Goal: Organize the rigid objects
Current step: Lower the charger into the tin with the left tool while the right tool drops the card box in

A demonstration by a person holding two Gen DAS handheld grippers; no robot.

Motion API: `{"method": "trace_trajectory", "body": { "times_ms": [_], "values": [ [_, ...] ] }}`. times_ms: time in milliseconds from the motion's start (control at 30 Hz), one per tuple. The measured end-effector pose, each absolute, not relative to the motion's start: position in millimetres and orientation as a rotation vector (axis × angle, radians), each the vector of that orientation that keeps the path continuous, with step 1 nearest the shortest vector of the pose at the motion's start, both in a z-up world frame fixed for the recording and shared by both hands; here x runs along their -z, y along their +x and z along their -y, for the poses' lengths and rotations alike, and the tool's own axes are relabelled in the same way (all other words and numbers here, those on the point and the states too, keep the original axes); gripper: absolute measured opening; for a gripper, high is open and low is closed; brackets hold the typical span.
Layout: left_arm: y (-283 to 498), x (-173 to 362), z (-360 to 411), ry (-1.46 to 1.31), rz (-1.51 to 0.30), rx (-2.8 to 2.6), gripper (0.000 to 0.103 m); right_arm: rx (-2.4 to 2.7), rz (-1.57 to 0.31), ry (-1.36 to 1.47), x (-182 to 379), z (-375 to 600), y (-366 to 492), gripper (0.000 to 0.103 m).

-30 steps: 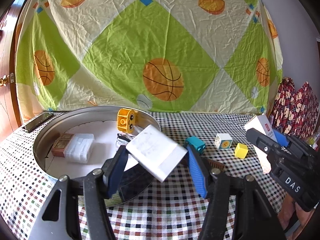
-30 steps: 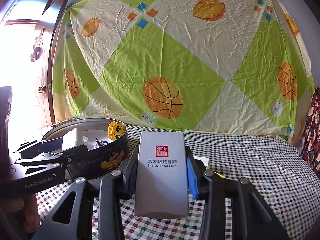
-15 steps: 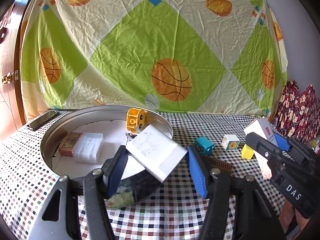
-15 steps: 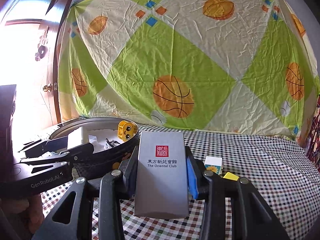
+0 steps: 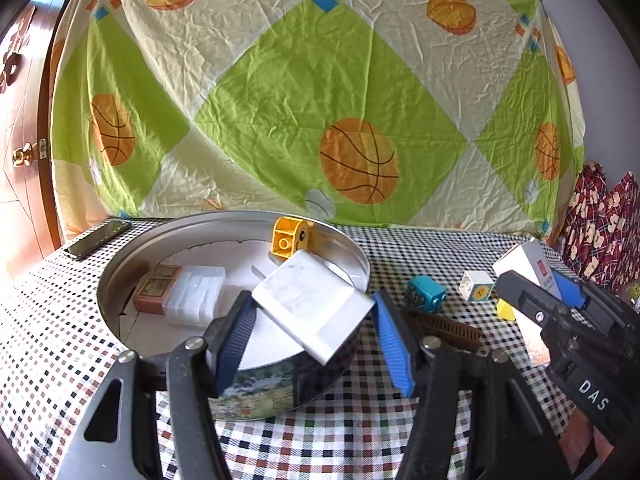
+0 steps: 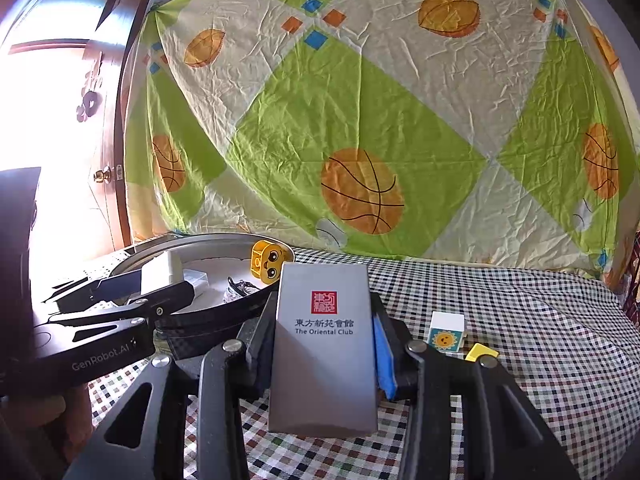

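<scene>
My left gripper point(image 5: 312, 336) is shut on a flat white box point(image 5: 312, 304), tilted, held over the near rim of a round metal tin point(image 5: 132, 256). The tin holds a clear plastic case point(image 5: 196, 294), a brown box point(image 5: 154, 288) and a yellow toy block point(image 5: 288, 236). My right gripper point(image 6: 320, 344) is shut on a grey "The Oriental Club" box point(image 6: 324, 344), held upright above the checkered table, right of the tin point(image 6: 216, 244). The right gripper also shows at the right of the left wrist view point(image 5: 536, 292).
On the checkered cloth lie a teal block point(image 5: 424, 294), a white sun cube point(image 5: 476, 286), a yellow block point(image 5: 505, 309) and a brown comb point(image 5: 444, 326). A phone point(image 5: 98, 236) lies at the far left. A patterned sheet hangs behind.
Both grippers have risen and moved slightly forward with their boxes; the tin and the blocks sit lower and nearer in both views. Both grips are unchanged.
</scene>
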State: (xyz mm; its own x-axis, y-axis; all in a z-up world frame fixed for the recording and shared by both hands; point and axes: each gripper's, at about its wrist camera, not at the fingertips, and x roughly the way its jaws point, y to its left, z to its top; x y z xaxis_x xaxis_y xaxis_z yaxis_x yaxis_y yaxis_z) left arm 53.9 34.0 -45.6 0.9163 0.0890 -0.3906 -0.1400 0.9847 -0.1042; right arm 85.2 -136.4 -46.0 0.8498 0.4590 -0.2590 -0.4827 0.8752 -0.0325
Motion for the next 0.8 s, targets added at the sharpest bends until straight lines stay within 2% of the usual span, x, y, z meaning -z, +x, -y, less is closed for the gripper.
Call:
{"method": "trace_trajectory", "body": {
  "times_ms": [800],
  "values": [
    [52, 47, -47, -0.143, -0.396, -0.130, 0.060, -0.539, -0.261, -0.117, 49, 110, 83, 0.043]
  ]
}}
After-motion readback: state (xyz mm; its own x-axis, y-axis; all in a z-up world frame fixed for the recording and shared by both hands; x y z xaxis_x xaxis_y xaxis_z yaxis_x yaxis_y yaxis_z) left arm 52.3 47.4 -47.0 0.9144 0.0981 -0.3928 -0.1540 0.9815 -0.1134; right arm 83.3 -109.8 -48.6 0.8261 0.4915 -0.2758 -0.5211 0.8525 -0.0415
